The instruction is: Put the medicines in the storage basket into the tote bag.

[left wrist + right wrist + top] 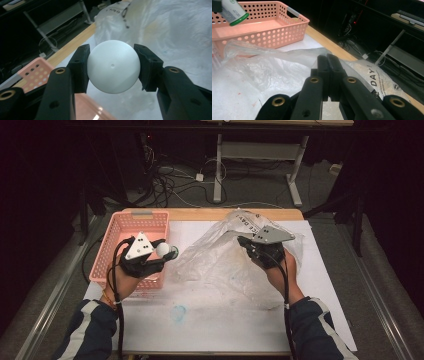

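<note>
- A pink basket (131, 227) is seen at the left of the tabletop (225, 320), close to the far wooden edge; its perforated walls are also seen in the right gripper view (274, 35).
- The left hand-held gripper (167, 252) is held over the basket's right rim, pointing toward the bag.
- A white ball-shaped object (113, 66) is gripped between the left jaws, which are set partly apart with the pads pressed on both its sides; it is lifted clear of the tabletop.
- In the high view the white object (163, 249) is seen just right of the basket, with a green edge on its far side; in the right gripper view it is seen as a white container with a green end (234, 13) above the basket.
- A crumpled clear plastic bag (220, 260) is spread over the middle of the tabletop, with black print near its far edge (372, 75).
- The right hand-held gripper (244, 241) is held at the bag's upper right part; its jaws are fully closed, pads touching each other (328, 72).
- Bag film is bunched around the right jaws, but whether film is pinched between them cannot be told.
- A blue-green stain (178, 312) is seen on the white tabletop cover near the front edge.
</note>
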### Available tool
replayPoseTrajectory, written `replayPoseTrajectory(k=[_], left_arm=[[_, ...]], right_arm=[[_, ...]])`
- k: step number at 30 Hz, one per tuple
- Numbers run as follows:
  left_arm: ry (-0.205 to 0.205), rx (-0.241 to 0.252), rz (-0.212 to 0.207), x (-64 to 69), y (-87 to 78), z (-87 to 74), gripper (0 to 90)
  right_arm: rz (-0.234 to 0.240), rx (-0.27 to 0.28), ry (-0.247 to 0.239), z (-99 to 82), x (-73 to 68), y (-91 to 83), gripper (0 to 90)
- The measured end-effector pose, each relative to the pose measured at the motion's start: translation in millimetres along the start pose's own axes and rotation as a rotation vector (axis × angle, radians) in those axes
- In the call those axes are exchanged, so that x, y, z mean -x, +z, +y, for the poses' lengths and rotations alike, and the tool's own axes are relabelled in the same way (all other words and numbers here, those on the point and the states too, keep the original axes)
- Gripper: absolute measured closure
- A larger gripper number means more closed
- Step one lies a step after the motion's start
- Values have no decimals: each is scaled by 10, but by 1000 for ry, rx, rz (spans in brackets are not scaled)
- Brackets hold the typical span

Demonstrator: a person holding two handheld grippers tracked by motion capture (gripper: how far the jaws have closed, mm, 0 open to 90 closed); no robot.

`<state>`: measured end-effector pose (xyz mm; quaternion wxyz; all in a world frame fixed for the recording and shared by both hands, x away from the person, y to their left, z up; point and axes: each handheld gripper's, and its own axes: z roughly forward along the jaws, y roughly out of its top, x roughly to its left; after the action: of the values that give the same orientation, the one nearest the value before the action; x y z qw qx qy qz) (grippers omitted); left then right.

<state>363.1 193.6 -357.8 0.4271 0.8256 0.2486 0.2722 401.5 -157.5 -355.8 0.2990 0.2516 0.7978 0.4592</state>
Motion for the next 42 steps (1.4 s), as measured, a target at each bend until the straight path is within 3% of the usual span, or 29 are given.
replayPoseTrajectory(k=[4, 5, 6, 10, 13, 20, 23, 30, 33, 35, 42], left_arm=[[44, 23, -35, 195, 13, 98, 485], [72, 29, -53, 306, 20, 145, 485], [72, 29, -53, 306, 20, 145, 485], [117, 35, -88, 514, 76, 208, 485], [148, 26, -116, 656, 187, 233, 485], [167, -29, -170, 880, 610, 214, 485], [172, -51, -185, 952, 794, 197, 484], [203, -110, -177, 1072, 1226, 146, 484], [197, -133, -180, 1119, 1414, 117, 484], [210, -152, -163, 1139, 1530, 102, 484], [148, -140, -160, 1131, 1775, 135, 481]], right_arm=[[7, -3, -9, -1, -32, -1, 900], [8, -1, -16, 13, -49, -14, 900], [10, -1, -17, 19, -59, -20, 900], [16, 2, -23, 41, -87, -38, 900], [19, 5, -25, 49, -101, -47, 900], [32, 10, -25, 61, -140, -52, 900], [71, 21, 1, 83, -158, -71, 900], [74, 23, -4, 93, -176, -88, 900], [72, 22, 1, 90, -168, -92, 900], [63, 22, -2, 83, -148, -99, 900], [58, 21, 6, 65, -102, -118, 900]])
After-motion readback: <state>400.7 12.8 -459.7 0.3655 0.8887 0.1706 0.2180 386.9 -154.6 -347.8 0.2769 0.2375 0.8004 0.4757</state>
